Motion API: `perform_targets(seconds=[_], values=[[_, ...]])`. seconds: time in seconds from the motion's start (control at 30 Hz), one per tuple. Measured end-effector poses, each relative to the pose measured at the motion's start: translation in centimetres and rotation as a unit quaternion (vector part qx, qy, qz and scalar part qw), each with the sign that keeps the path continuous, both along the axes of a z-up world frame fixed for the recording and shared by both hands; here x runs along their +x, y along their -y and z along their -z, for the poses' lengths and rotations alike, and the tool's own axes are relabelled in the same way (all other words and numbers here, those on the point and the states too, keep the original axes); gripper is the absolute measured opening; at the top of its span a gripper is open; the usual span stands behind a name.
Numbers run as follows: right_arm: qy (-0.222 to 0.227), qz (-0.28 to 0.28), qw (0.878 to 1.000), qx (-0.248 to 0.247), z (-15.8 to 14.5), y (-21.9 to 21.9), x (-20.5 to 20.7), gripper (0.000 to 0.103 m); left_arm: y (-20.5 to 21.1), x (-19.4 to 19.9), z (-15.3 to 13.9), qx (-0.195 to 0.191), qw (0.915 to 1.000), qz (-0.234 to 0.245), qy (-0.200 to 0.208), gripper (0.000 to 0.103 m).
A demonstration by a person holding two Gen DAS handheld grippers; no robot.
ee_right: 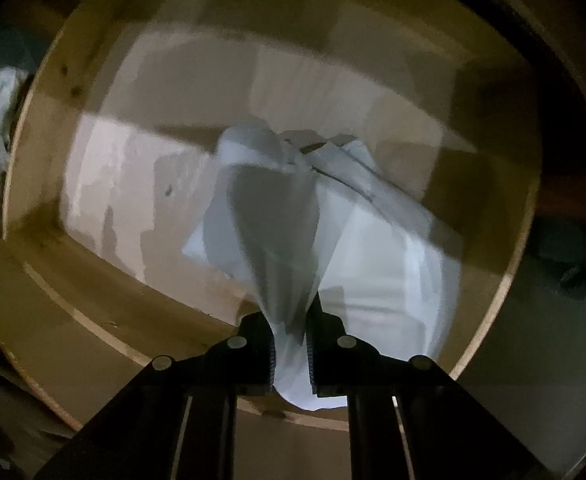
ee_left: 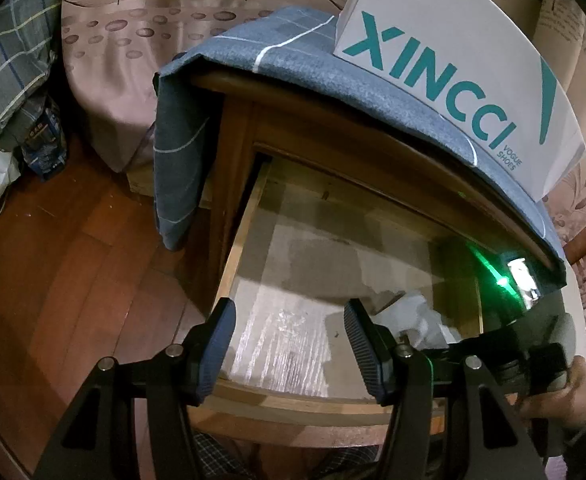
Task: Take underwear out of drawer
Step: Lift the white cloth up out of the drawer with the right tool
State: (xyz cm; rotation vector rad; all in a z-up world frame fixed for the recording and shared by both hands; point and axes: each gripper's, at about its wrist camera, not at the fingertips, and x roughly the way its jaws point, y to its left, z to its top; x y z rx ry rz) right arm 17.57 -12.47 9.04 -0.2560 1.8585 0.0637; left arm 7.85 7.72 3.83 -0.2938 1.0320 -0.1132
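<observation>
right gripper (ee_right: 291, 344) pinching white underwear (ee_right: 373, 248) over drawer (ee_right: 93, 300) | left gripper (ee_left: 289, 344) hanging spread, empty, drawer's 6 o'clock edge

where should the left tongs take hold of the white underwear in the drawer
Grip a raised fold of the white underwear, coming from above. It lies crumpled on the floor of the open drawer, whose walls block a sideways approach, and soft bunched cloth pinches easily. The right tongs are already shut on one gathered fold, so the open left tongs would best take the far, slack side.
</observation>
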Motion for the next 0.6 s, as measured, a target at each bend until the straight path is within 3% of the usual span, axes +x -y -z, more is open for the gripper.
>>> perform_targets(seconds=[0.27,0.6], values=[[0.046,0.032,0.998,0.031,-3.5,0.2,-0.4,0.01,0.0,0.0,0.0,0.007,1.0,-0.001,0.002,0.058],[0.106,0.088,0.987,0.084,-4.7,1.5,-0.7,0.009,0.0,-0.1,0.0,0.019,0.9998,-0.003,0.005,0.058]])
